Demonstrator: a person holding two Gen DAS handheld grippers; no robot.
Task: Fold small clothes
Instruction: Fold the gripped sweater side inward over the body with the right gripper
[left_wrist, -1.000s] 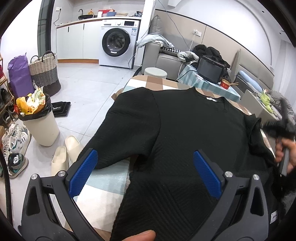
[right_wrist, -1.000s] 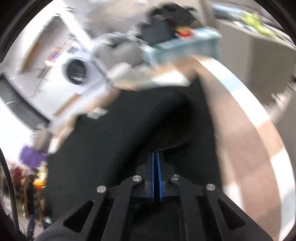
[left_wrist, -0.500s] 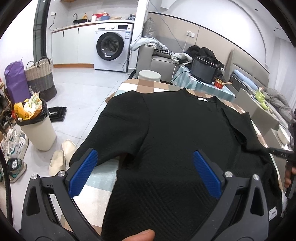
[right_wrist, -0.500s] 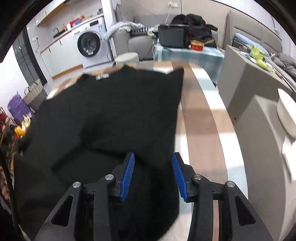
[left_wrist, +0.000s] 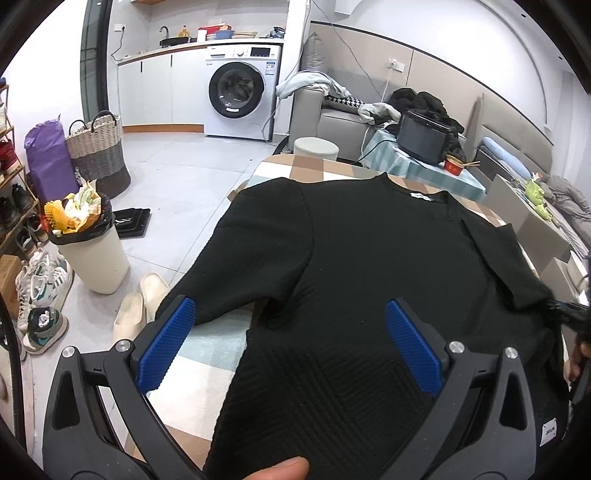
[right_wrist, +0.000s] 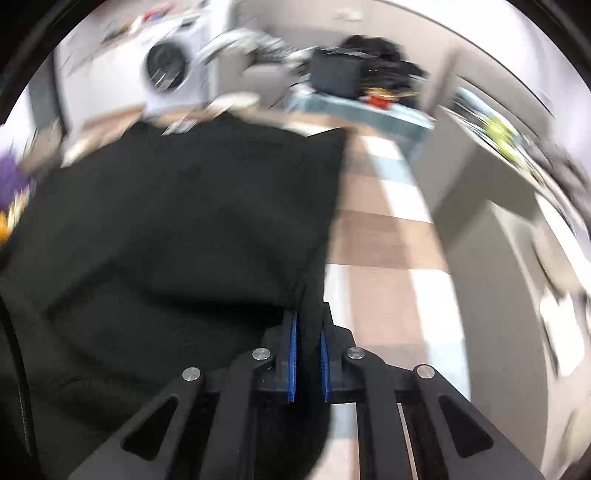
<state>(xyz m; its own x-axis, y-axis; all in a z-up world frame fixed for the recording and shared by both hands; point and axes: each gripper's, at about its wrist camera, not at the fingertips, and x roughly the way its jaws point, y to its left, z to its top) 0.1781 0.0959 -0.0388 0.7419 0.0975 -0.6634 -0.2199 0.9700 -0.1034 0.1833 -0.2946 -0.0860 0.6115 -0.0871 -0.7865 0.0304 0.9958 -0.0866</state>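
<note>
A black top lay spread on a checked table; the left gripper hovered wide open above it while the right gripper was closing on its edge.

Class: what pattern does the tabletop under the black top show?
Checked squares of tan, white and pale blue on the tabletop, clearest in the left wrist view.

A table covered with a checked cloth in brown, white and pale blue carries a black knit sweater, spread flat with its neckline at the far end. One sleeve hangs over the table's left edge; the right sleeve is folded inward.
</note>
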